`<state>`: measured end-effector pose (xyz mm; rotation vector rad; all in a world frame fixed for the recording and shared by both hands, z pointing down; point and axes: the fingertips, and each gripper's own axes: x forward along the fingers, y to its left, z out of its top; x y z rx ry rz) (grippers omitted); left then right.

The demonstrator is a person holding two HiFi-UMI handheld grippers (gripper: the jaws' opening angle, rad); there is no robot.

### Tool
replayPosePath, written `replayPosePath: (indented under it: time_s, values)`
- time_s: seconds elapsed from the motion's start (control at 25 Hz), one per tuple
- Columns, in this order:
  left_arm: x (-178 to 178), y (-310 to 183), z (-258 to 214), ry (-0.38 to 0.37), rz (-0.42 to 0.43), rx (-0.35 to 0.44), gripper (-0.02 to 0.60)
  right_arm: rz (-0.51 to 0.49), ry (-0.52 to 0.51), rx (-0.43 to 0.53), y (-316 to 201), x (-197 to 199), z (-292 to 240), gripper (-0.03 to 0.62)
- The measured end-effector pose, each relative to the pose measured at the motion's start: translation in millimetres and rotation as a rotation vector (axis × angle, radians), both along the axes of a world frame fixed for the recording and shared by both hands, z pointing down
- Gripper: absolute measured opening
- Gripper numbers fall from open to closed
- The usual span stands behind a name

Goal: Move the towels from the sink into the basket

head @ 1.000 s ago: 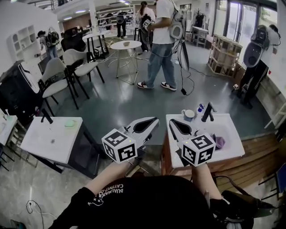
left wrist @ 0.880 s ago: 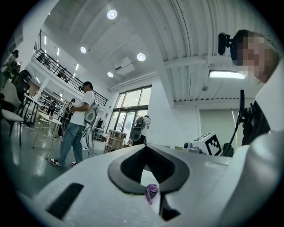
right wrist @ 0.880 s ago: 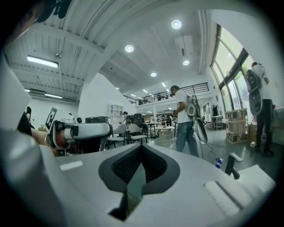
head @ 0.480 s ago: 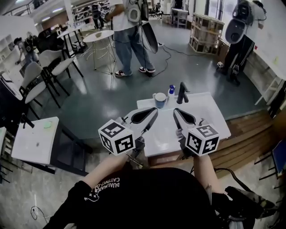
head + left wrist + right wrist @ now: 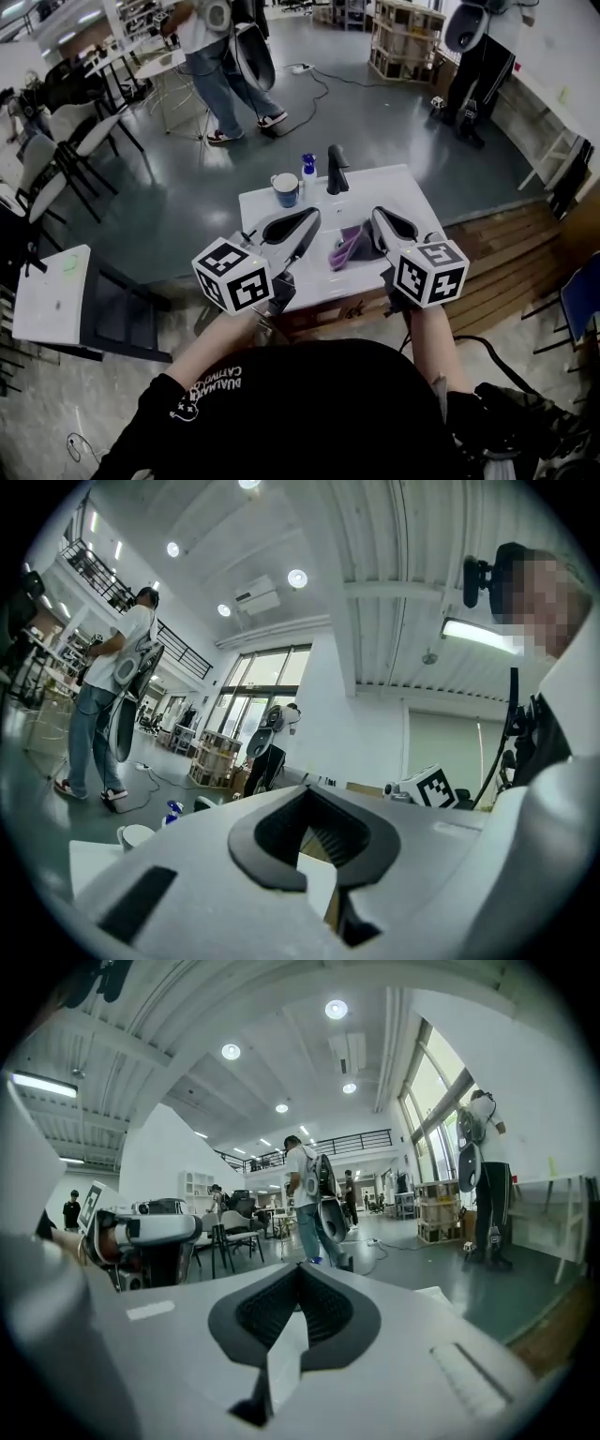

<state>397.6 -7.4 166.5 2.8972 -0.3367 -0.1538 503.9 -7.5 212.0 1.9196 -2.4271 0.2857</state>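
A purple towel (image 5: 349,251) lies crumpled in the basin of the white sink (image 5: 412,192), seen in the head view. My left gripper (image 5: 314,214) hovers over the sink's left part, shut and empty, its tip left of the towel. The right gripper (image 5: 378,212) is over the basin just right of the towel, also shut with nothing in it. In the left gripper view the jaws (image 5: 305,794) meet at the tip; the right gripper view shows the same (image 5: 300,1269). No basket is in view.
A black faucet (image 5: 336,169), a blue-rimmed mug (image 5: 286,190) and a small blue bottle (image 5: 308,167) stand at the sink's far edge. A white side table (image 5: 52,291) is at left, chairs (image 5: 56,150) beyond. People (image 5: 211,56) stand at the back. Wooden decking (image 5: 511,262) lies right.
The view has swung so the sink went from the right to the centre. Both grippers now reach over it, and the purple towel shows between them.
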Motion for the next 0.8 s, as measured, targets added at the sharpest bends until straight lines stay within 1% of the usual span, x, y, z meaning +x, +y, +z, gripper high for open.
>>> replayPosePath:
  time_s: [0.16,0.28,0.4,0.6,0.8]
  values:
    - [20,-11,13,0.017,-0.029,-0.048,0.000,0.001,0.024,-0.050,-9,31,18,0.006]
    - [27,-20,25,0.003,-0.053,-0.074,0.000,-0.003,0.047,-0.078,-19,48,32,0.005]
    - [29,-32,40,-0.017,-0.094,-0.109,0.000,0.020,0.051,-0.121,-29,66,53,0.006]
    - [33,-56,73,-0.075,-0.149,-0.169,0.000,0.050,-0.039,-0.205,-53,91,95,0.005]
    - [42,-69,113,-0.121,-0.154,-0.234,0.000,0.037,-0.106,-0.297,-73,97,142,0.006]
